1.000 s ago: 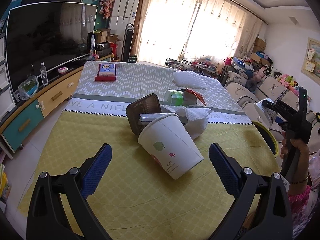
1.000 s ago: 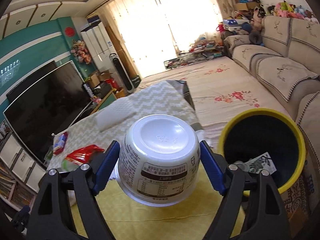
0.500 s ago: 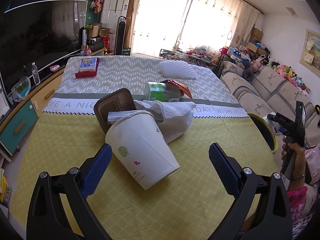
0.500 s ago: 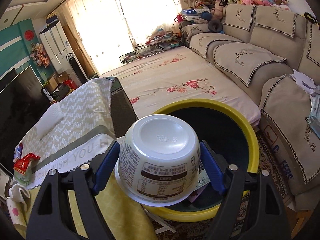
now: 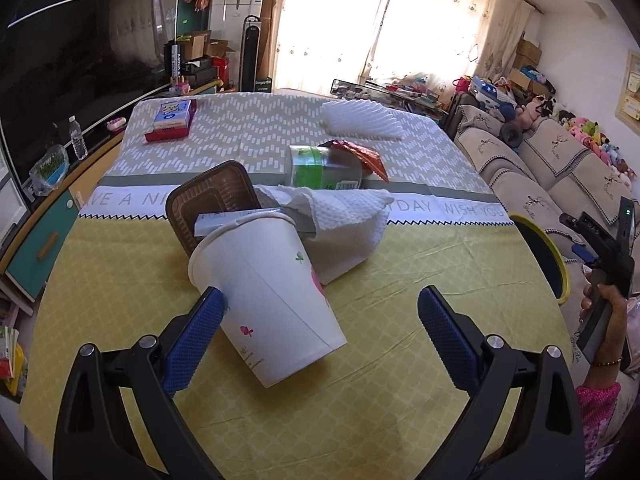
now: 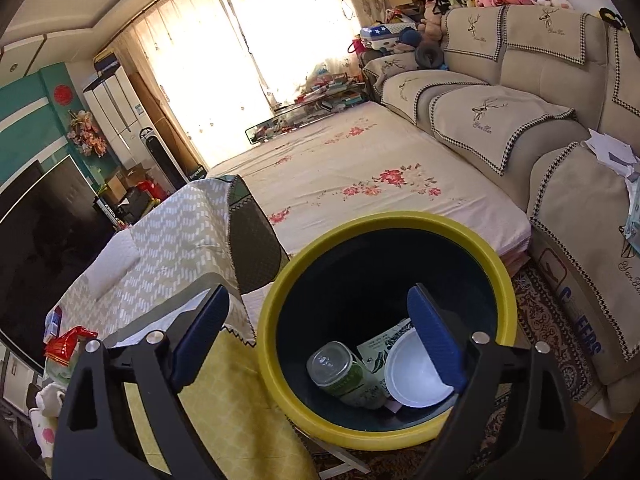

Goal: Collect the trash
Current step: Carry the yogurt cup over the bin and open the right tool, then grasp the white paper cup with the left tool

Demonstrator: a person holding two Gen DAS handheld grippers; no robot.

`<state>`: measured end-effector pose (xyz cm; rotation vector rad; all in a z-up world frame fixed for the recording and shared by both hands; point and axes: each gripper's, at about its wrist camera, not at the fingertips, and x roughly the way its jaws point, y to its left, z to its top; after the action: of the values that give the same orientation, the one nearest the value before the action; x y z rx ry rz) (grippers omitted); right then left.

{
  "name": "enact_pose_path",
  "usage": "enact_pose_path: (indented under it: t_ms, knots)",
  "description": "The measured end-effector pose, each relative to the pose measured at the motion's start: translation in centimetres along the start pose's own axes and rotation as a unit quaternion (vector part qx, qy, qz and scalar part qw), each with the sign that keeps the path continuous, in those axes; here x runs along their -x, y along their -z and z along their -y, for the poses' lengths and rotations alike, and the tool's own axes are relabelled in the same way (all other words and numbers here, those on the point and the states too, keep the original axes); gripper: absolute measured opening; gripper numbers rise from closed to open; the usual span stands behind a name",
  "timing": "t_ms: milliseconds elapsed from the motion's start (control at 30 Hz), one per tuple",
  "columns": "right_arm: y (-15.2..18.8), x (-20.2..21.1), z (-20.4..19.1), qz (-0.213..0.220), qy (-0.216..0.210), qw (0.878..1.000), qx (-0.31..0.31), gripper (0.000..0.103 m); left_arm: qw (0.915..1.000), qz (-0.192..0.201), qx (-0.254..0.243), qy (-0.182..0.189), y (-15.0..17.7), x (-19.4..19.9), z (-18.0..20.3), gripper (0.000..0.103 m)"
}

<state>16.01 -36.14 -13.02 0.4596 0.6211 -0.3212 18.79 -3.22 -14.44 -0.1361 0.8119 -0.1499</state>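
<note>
Jaws of our right gripper (image 6: 320, 332) have just opened empty above the yellow-rimmed bin (image 6: 472, 236), where the white bowl (image 6: 412, 376) released moments ago joins a green can (image 6: 344, 376); our left gripper (image 5: 320, 324) gapes around the tipped paper cup (image 5: 268, 292).

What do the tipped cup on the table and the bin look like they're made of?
The cup looks like matte white paper: a visible side seam, a rolled rim, small printed motifs. The bin looks like smooth moulded plastic, with a glossy yellow rim and dark inside.
</note>
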Motion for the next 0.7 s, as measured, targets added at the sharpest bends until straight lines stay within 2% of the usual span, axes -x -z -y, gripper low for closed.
enact_pose_path:
  t_ms: [300,700]
  knots:
    - [0.5,-0.5,-1.8,-0.015,-0.031,0.999,0.01,0.086,0.9983,-0.024,0.036,-0.039,0.5,-1.3,-0.9,0.096]
    - [0.7,-0.9,-1.7,-0.022,-0.035,0.999,0.006,0.086,0.9951,-0.057,0.057,-0.058,0.4,-4.0,-1.7,0.094]
